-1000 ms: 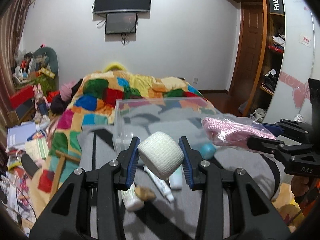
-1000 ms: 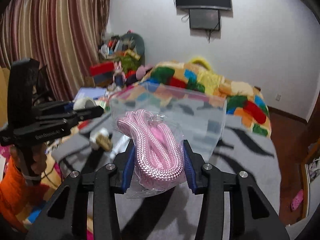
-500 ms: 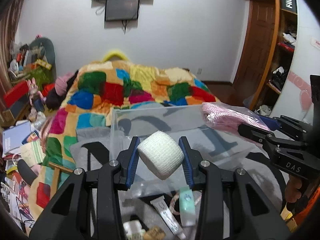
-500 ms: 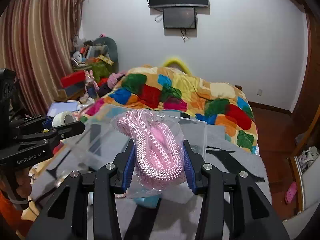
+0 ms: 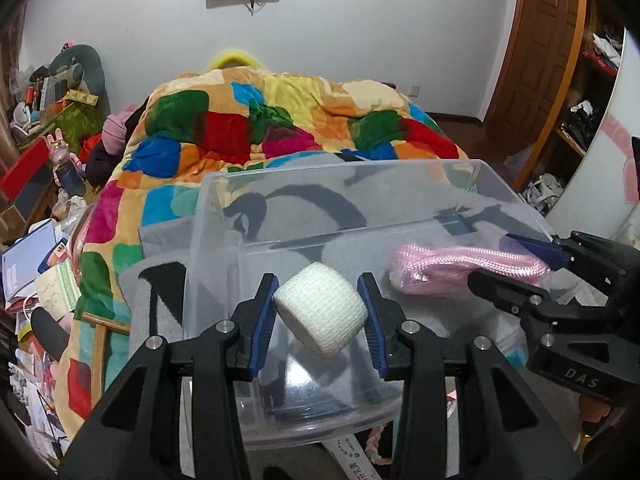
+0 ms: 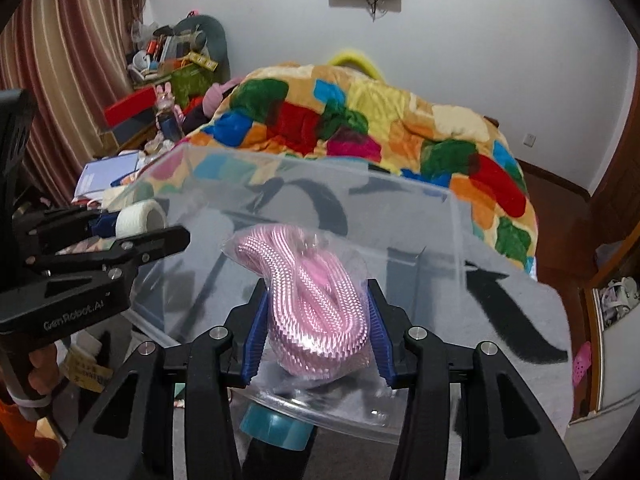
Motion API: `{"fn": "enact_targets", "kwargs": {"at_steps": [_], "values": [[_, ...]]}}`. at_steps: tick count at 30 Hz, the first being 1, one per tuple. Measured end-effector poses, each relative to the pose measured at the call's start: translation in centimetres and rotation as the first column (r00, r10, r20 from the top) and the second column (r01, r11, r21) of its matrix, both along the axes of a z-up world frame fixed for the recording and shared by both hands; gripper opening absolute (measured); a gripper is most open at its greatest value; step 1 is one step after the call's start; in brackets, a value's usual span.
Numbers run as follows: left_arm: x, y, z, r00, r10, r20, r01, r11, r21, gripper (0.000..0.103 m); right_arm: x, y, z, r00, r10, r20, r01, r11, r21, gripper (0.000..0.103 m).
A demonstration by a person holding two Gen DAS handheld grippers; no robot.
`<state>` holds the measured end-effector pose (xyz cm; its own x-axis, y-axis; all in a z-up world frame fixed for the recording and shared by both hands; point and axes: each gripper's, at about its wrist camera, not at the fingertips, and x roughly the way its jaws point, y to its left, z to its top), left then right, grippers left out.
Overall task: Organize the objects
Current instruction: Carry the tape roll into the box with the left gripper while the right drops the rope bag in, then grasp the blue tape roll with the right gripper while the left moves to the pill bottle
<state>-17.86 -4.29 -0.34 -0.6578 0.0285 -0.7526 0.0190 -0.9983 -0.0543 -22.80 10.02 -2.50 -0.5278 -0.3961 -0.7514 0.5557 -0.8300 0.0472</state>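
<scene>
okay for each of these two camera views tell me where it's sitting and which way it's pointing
Left wrist: on the left claw, facing along its fingers over the clear bin toward the bed; it grips the white bandage roll; right claw enters at right.
Right wrist: on the right claw, same heading; it grips the bagged pink rope; left claw and a hand at left.
Shared: bin, patchwork quilt, both claws.

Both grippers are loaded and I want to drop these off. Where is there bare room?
Inside the clear plastic bin: its floor shows bare below the white bandage roll and the bagged pink rope. The grey blanket right of the bin is also free. Crowded: the near edge, with a teal roll and tubes.
</scene>
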Motion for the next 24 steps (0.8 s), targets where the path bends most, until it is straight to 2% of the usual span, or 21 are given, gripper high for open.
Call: {"fn": "enact_targets", "kwargs": {"at_steps": [4, 10, 14, 16, 18, 24], "values": [[0.2, 0.1, 0.2, 1.0, -0.016, 0.0, 0.016, 1.0, 0.024, 0.047, 0.3, 0.4, 0.4, 1.0, 0.006, 0.005, -0.006, 1.0, -0.015, 0.047], [1.6, 0.5, 1.2, 0.999, -0.027, -0.028, 0.027, 1.0, 0.015, 0.06, 2.4, 0.8, 2.3, 0.998, 0.034, -0.044, -0.035, 0.999, -0.021, 0.049], [3.7, 0.6, 2.9, 0.995, -0.029, -0.091, 0.028, 0.999, -0.017, 0.074, 4.3, 1.3, 3.7, 0.994, 0.033, -0.099, -0.036, 0.999, -0.03, 0.058], [5.0, 0.4, 3.8, 0.991, -0.021, -0.131, 0.016, 0.999, -0.036, 0.086, 5.3, 1.7, 4.3, 0.991, 0.029, -0.13, -0.034, 0.999, -0.037, 0.062], [6.4, 0.1, 4.5, 0.985, -0.006, -0.171, -0.002, 0.999, -0.046, 0.091, 6.1, 1.9, 4.6, 0.988, 0.028, -0.151, -0.034, 0.999, -0.039, 0.063], [9.5, -0.7, 5.0, 0.976, 0.012, -0.217, -0.022, 0.999, -0.047, 0.096, 8.1, 2.7, 4.6, 0.984, 0.011, -0.177, -0.021, 0.998, -0.056, 0.064]]}}
